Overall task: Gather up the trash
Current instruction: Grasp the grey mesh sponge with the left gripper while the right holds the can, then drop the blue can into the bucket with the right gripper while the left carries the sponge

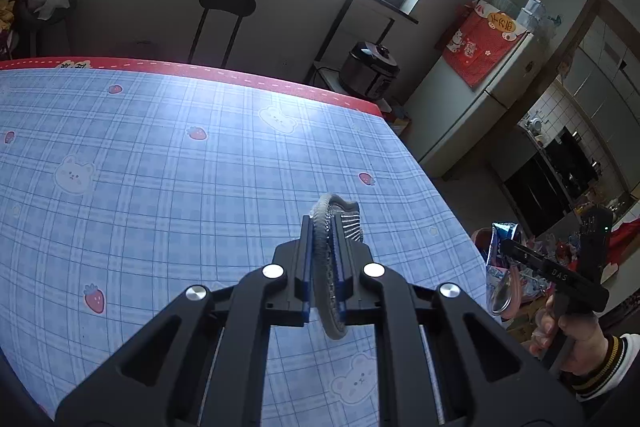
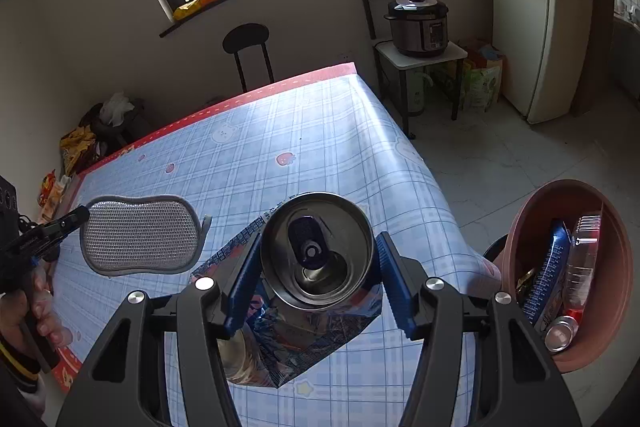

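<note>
My right gripper (image 2: 318, 267) is shut on an opened drink can (image 2: 316, 251), gripped by its sides with its top facing the camera, held above the table's right edge. A crumpled blue wrapper (image 2: 304, 339) hangs under the can. My left gripper (image 1: 324, 239) is shut on a grey mesh scrub pad (image 1: 330, 267), held edge-on above the table; the pad shows flat in the right wrist view (image 2: 140, 233). A pinkish-brown bin (image 2: 520, 251) stands right of the table, holding a blue wrapper, a plastic bottle (image 2: 580, 267) and a can (image 2: 562, 333).
The table has a blue checked cloth (image 1: 160, 167) with a red border. A black stool (image 2: 246, 39) stands behind it. A pressure cooker (image 2: 418, 23) sits on a small side table, beside a white fridge (image 2: 560, 27). Bags lie on the floor at the left (image 2: 76, 143).
</note>
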